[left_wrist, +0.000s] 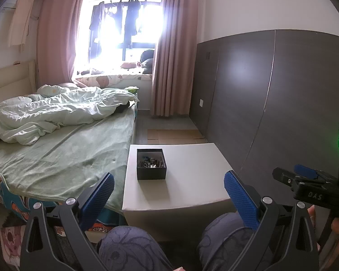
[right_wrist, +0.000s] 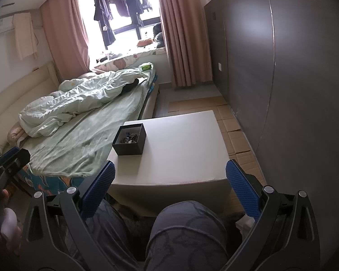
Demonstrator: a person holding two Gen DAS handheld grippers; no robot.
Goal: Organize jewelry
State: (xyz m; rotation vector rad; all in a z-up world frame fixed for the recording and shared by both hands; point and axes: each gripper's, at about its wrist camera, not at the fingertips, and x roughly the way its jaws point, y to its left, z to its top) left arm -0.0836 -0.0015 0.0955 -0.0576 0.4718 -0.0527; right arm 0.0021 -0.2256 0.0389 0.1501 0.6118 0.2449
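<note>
The bed (left_wrist: 63,158) lay at the left, just beside the white table (left_wrist: 192,180). The left gripper (left_wrist: 168,194) hung over the person's knees (left_wrist: 133,246) with its blue pads (left_wrist: 99,196) spread wide and nothing between them. The black box (left_wrist: 151,164) stood on the left part of the table, open at the top, well apart from both tools. Inside lay the jewelry (left_wrist: 150,161), a tangled heap of small pieces too fine to tell apart. Such pieces were judged light, loose, slippery and prone to snag; a pinch on one protruding piece, taken from above, appeared advisable. The box itself looked stiff and light, best taken by one wall. The right gripper (right_wrist: 169,187) was likewise spread and empty, short of the table's near edge.
</note>
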